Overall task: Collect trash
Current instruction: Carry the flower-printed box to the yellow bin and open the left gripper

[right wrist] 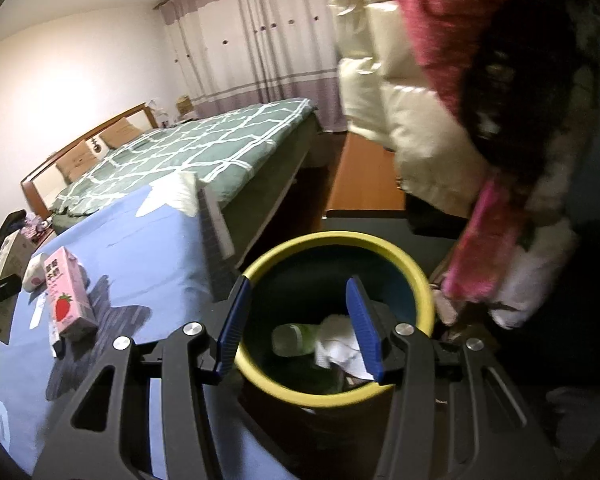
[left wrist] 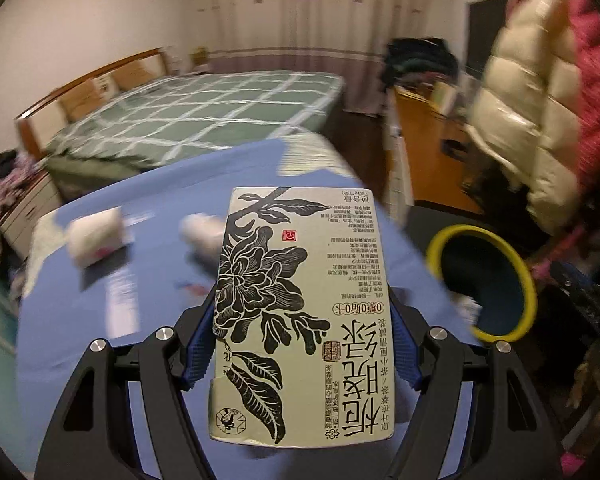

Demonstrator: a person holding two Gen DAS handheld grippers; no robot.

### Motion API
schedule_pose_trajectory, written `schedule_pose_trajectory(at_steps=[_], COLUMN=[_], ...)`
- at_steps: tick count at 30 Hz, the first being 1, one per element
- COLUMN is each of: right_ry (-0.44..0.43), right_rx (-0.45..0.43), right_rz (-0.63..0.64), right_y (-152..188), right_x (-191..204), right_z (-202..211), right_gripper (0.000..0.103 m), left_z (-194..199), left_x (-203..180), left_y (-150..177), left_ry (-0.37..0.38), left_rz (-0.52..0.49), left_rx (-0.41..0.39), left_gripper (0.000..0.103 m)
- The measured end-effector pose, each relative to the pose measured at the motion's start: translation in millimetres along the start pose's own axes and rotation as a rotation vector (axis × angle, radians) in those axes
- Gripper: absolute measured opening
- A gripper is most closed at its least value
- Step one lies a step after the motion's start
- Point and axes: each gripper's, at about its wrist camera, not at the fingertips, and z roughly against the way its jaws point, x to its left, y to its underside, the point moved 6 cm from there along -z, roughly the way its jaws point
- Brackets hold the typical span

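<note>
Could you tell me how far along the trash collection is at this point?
Done: a plastic bottle and crumpled white paper lie in the yellow-rimmed bin. In hand: the left gripper clamps a tea box. Left: the strawberry milk carton on the blue cloth. The right gripper is empty.

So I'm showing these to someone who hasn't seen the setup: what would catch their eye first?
Probably the pale tea box with its bold black flower print, clamped in the left tool above the blue-covered table. Next, the yellow-rimmed bin beside the table, right under the open, empty right tool, with a plastic bottle and white crumpled tissue inside. A pink strawberry milk carton stands on the table.
</note>
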Motion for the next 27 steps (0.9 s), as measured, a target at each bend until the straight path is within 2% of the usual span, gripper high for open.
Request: schedule_pose_trajectory(at_steps=[8, 12, 15, 19, 20, 21, 27], right_ry=[0.079, 0.097, 0.105, 0.116, 0.117, 0.118, 0.108], right_rx=[0.003, 0.004, 0.010, 0.018, 0.021, 0.024, 0.033], right_rz=[-0.036, -0.055, -0.065, -0.075, -0.078, -0.081, -0.074], right_y=[16.4, 21.4, 25.1, 26.8, 27.4, 28.0, 28.5], right_x=[-43.6, -58.5, -66.6, -72.0, -73.2, -74.4, -66.9], right_z=[12.1, 15.4, 14.3, 10.3, 9.9, 8.8, 3.7], right_gripper=[0.047, 0.047, 0.047, 0.048, 0.048, 0.048, 0.049], left_z=[-33.9, -61.8, -85.9, -116.0, -121.1, -124.0, -95.1], left_x=[-135.9, -193.0, -221.2, -238.8, -241.0, -241.0, -209.6], left_y=[-16.1, -22.5, -23.9, -22.2, -21.9, -22.3, -31.9], left_ry=[0.181, 0.209, 0.229, 0.219, 0.212, 0.205, 0.198], left_rz=[-0.149, -0.219, -0.238, -0.240, -0.239, -0.234, -0.183], left_rx=[0.043, 0.060, 0.097, 0.134, 0.135, 0.132, 0.038], left_gripper=[0.072, 0.072, 0.072, 0.073, 0.075, 0.084, 0.093])
